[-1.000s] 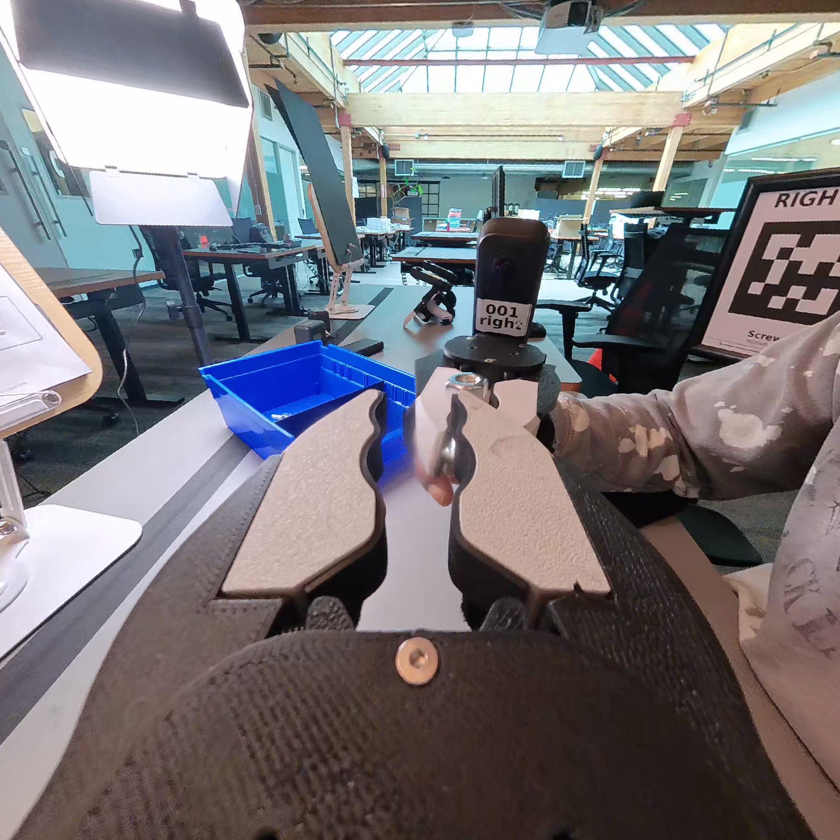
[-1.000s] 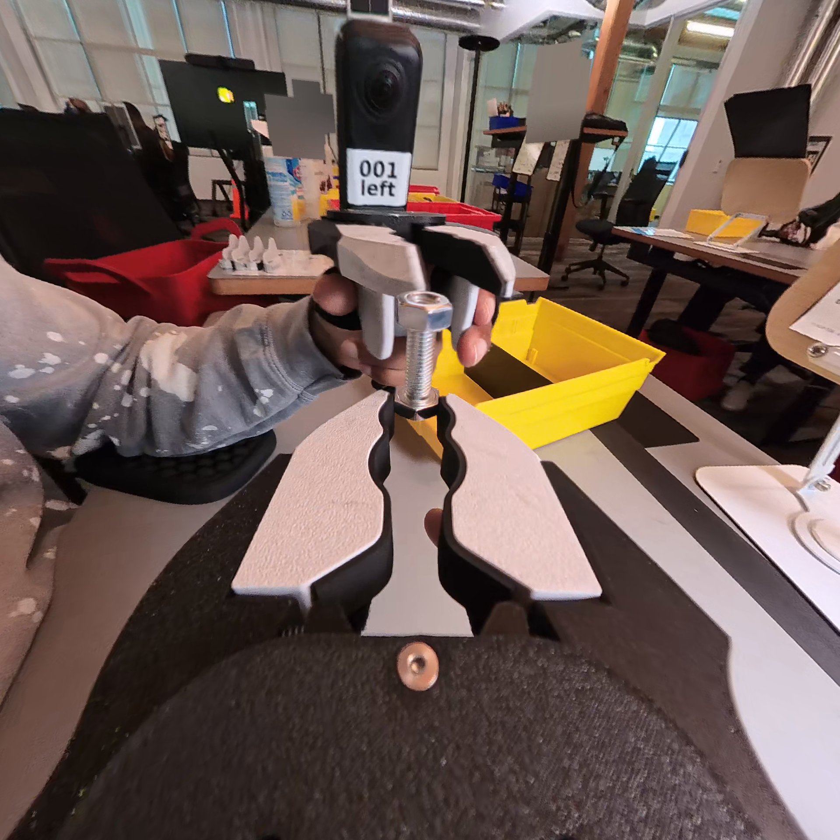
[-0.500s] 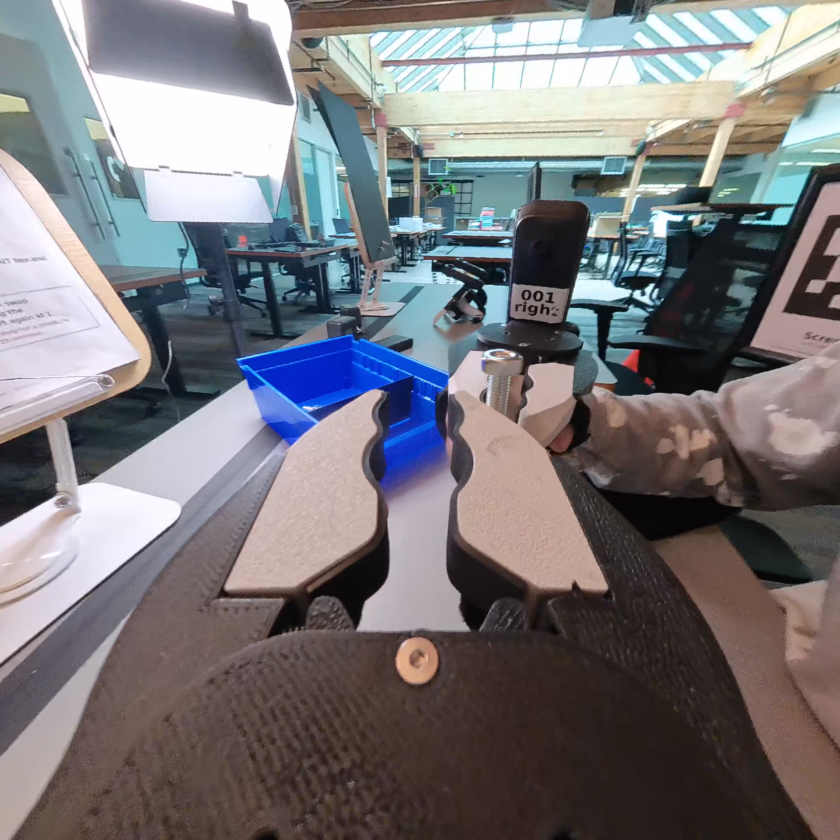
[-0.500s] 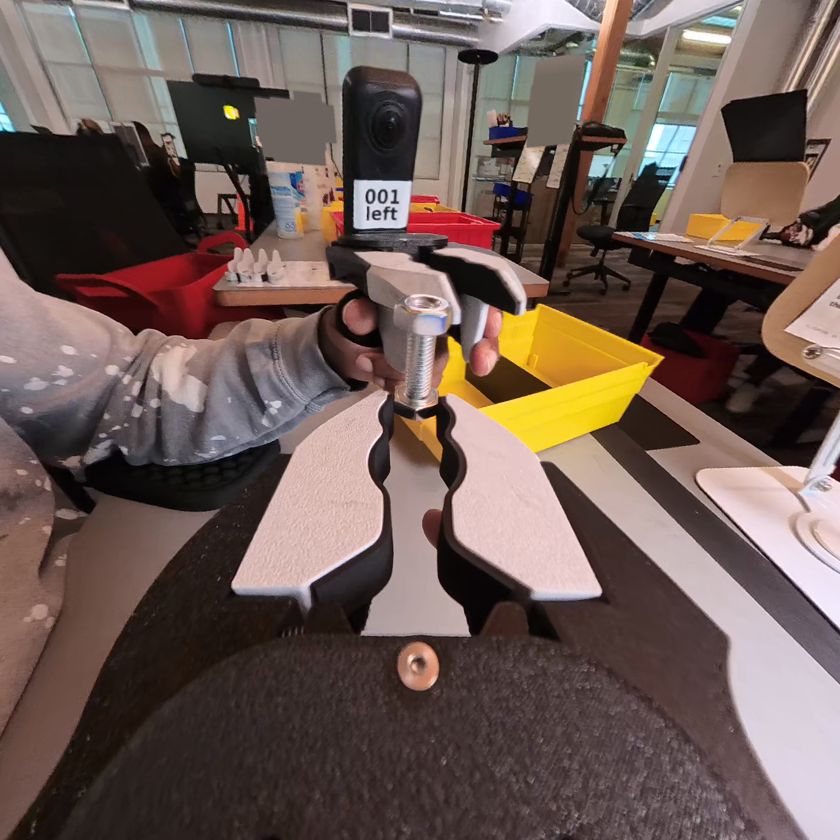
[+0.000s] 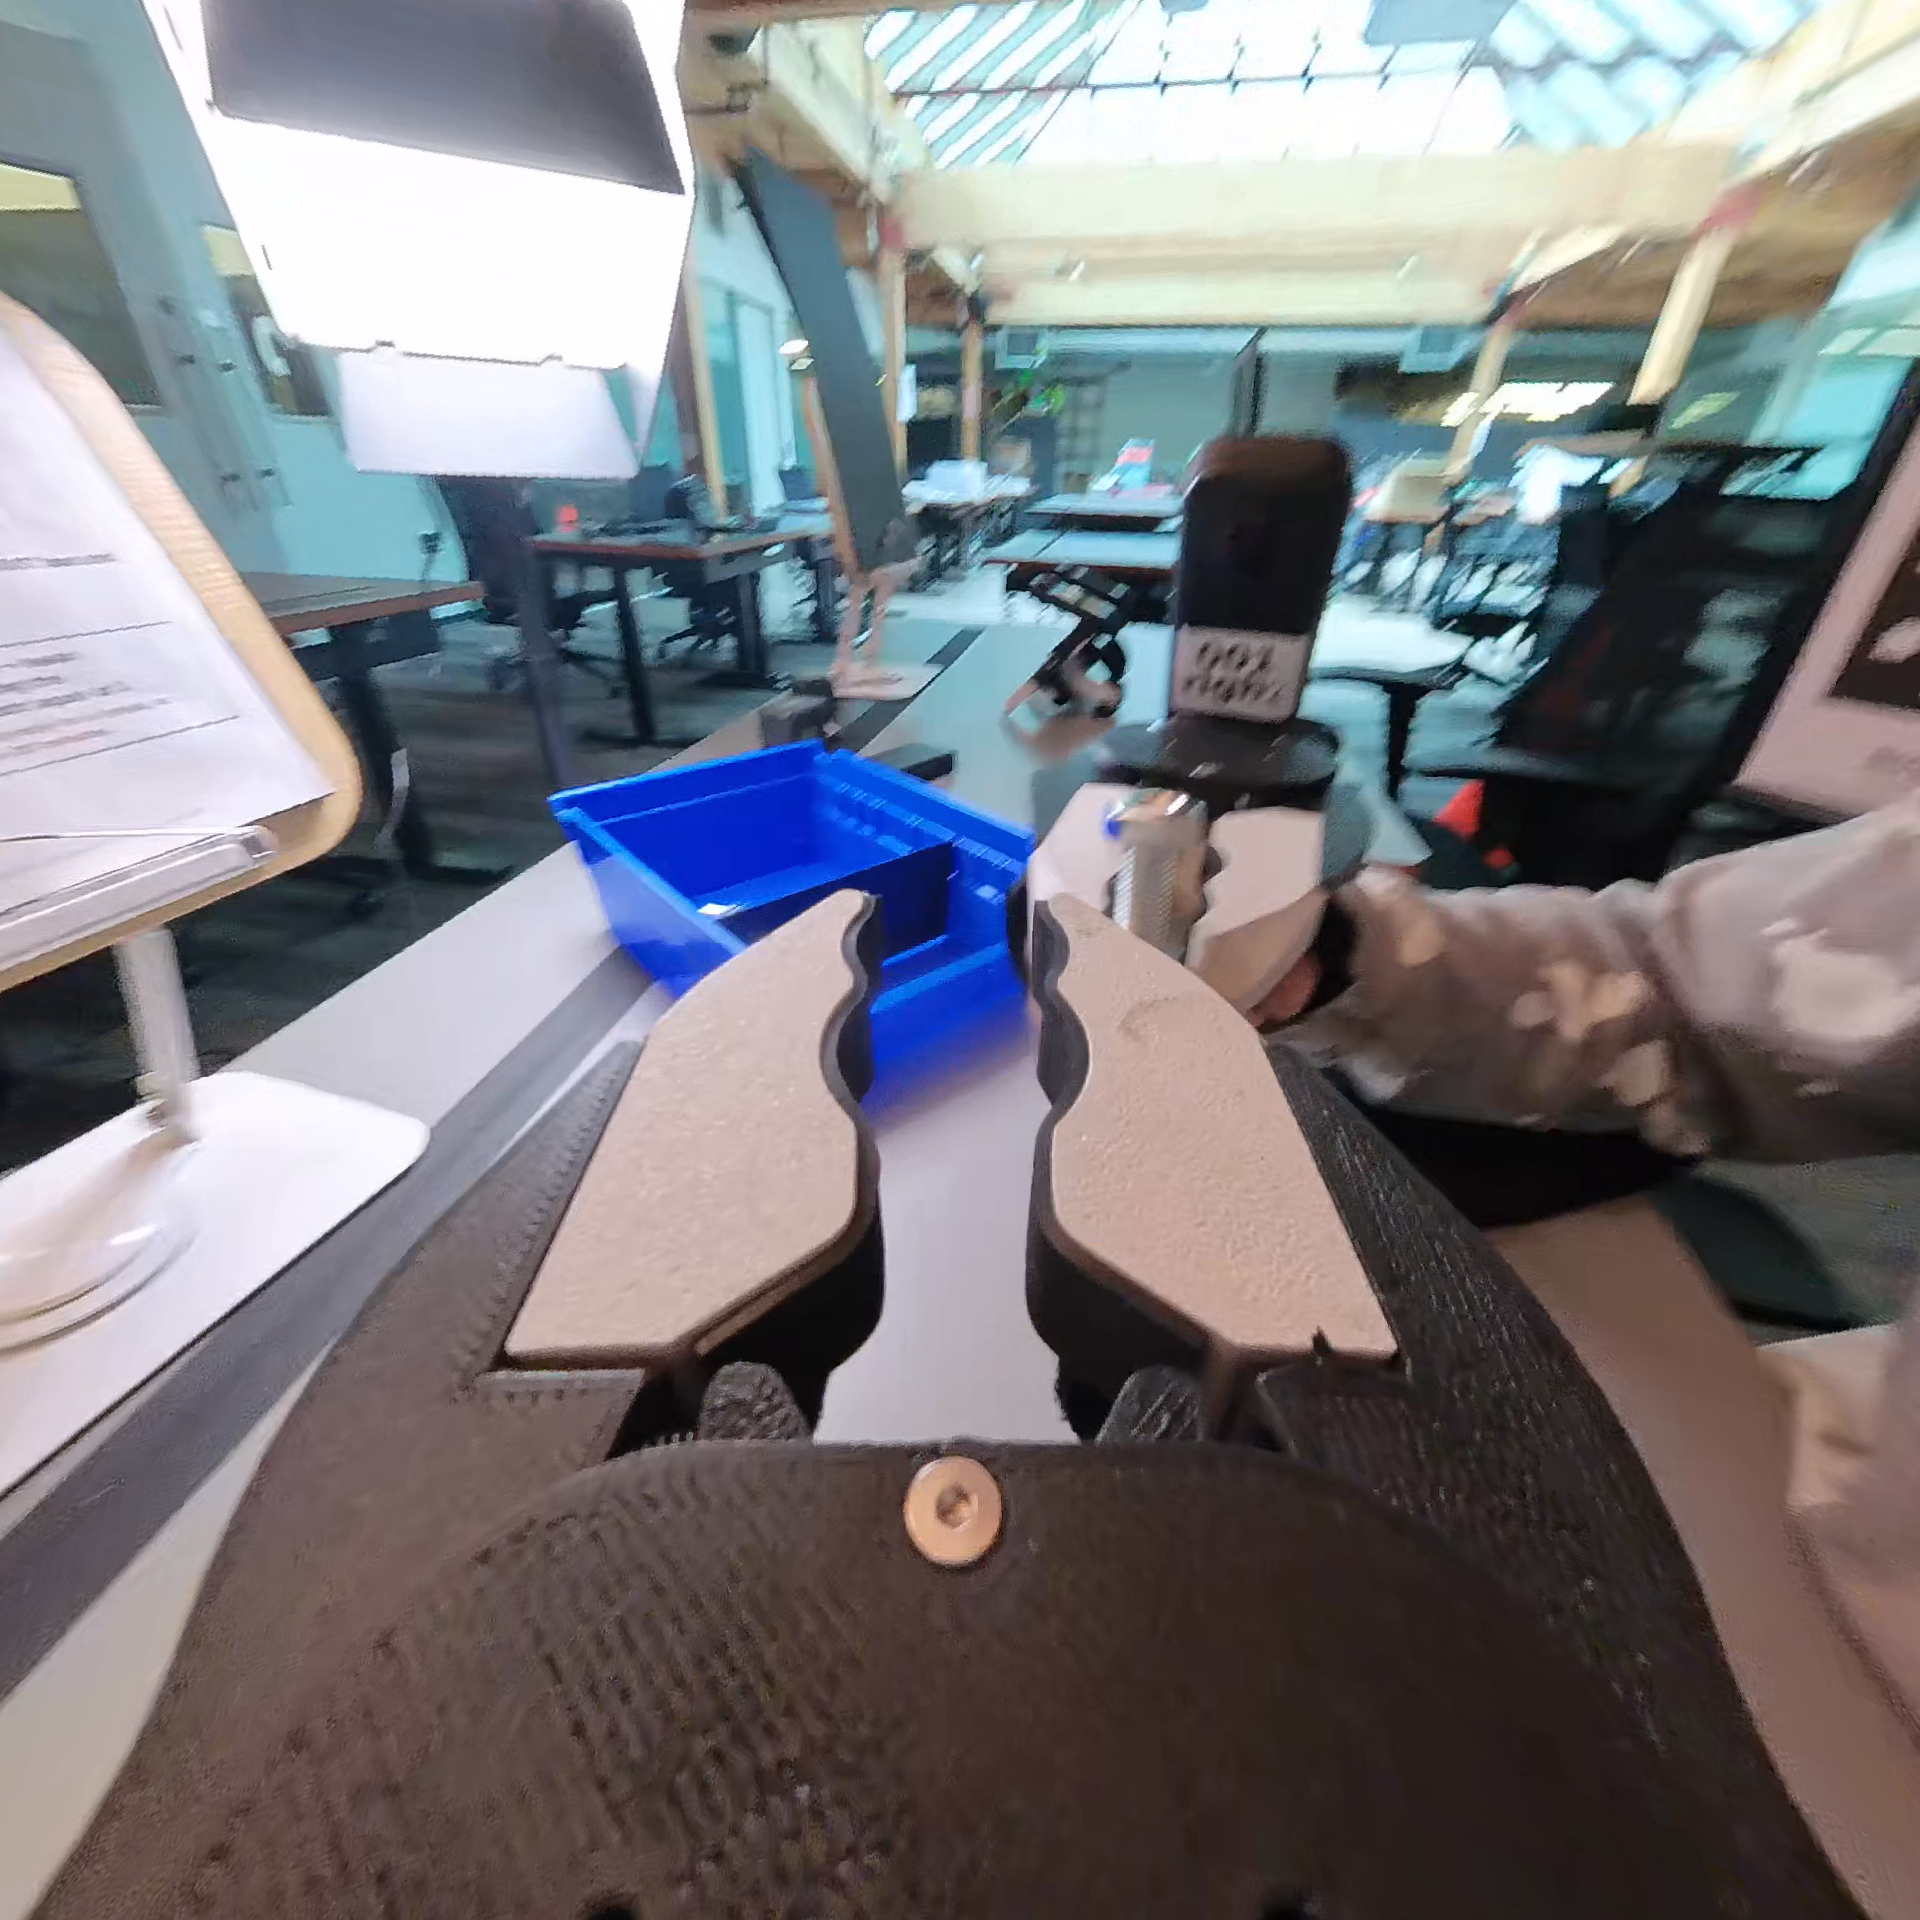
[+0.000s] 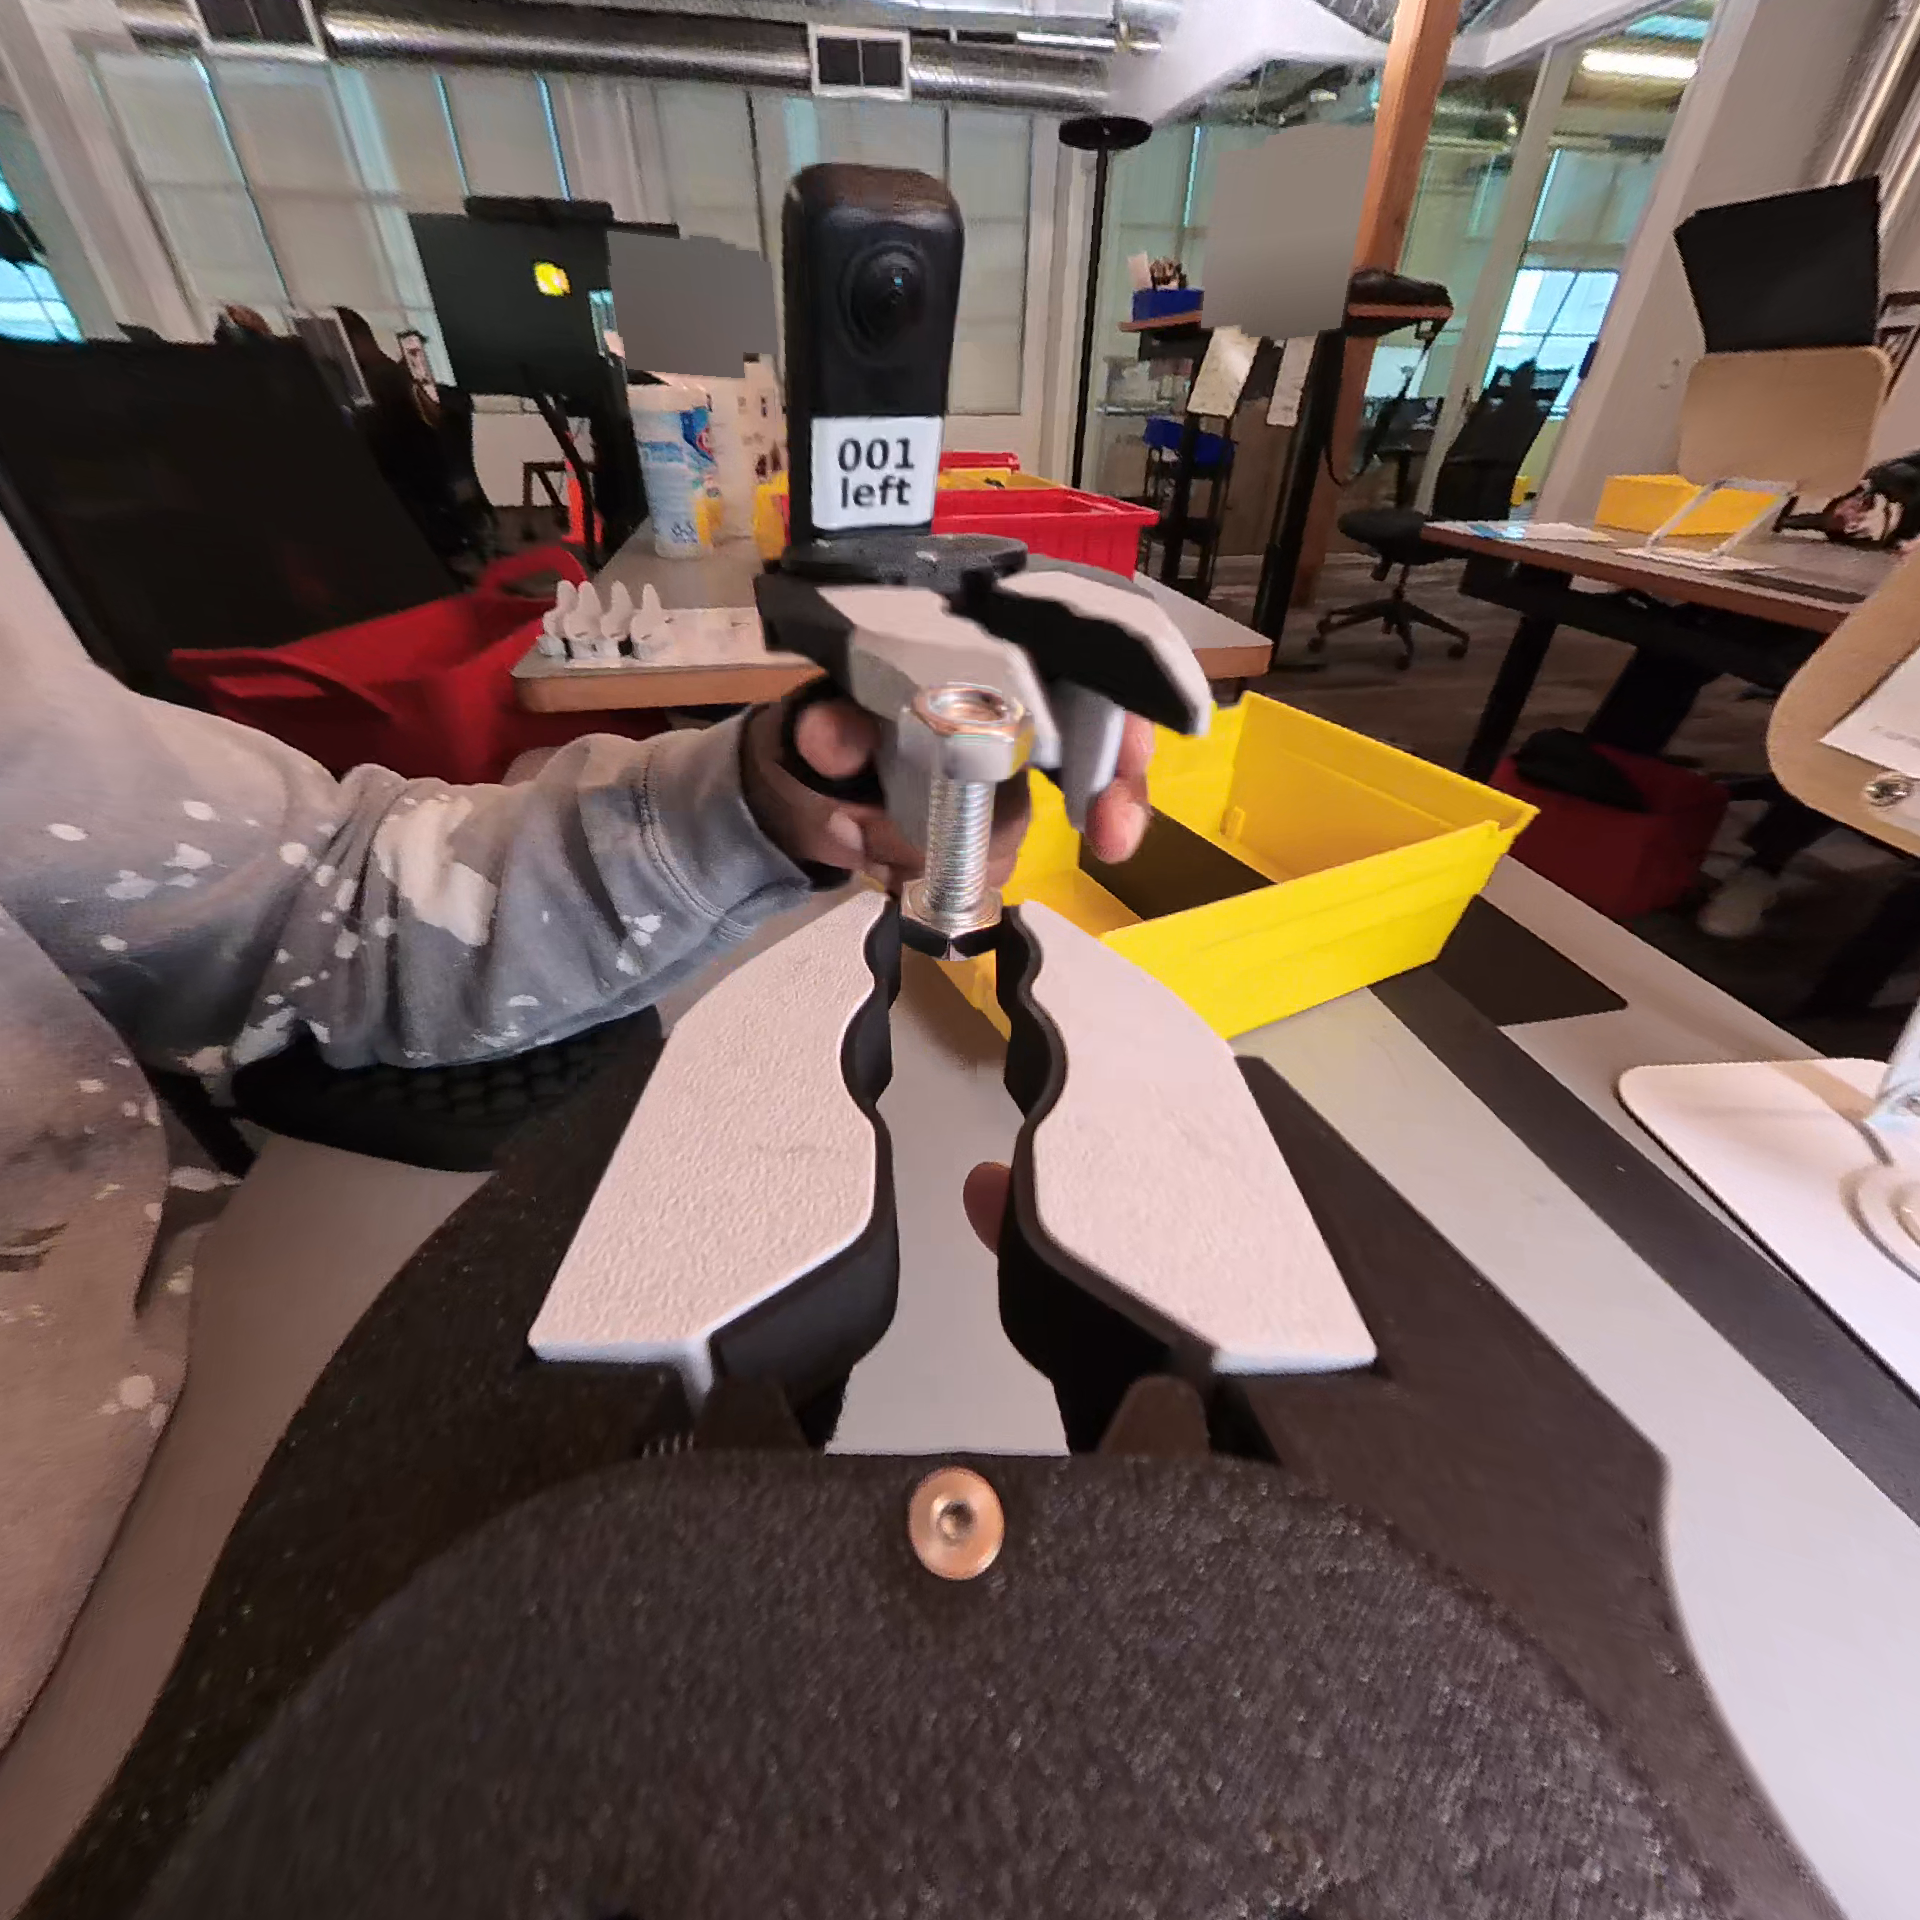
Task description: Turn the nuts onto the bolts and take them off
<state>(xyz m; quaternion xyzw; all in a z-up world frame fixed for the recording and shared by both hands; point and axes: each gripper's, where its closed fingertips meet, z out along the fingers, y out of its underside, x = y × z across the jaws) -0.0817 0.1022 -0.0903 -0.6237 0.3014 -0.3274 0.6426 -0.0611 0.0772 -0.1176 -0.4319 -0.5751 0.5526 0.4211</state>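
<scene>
The bolt (image 6: 958, 831), bright threaded steel with a hex nut (image 6: 968, 729) at its upper end, stands upright, long axis vertical, its hex head (image 6: 951, 928) pinched at the tips of the right gripper (image 6: 948, 935). The left gripper (image 6: 1023, 717), beyond the bolt, has textured grey pads parted; whether it touches the nut I cannot tell. Against half a second ago, the bolt keeps its upright pose, and the left wrist view has shifted and blurred. A yellow plastic bin (image 6: 1330, 925) sits right of the bolt on the grey surface (image 6: 1455, 1195); a blue bin (image 5: 790, 873) lies left of it in the left wrist view.
</scene>
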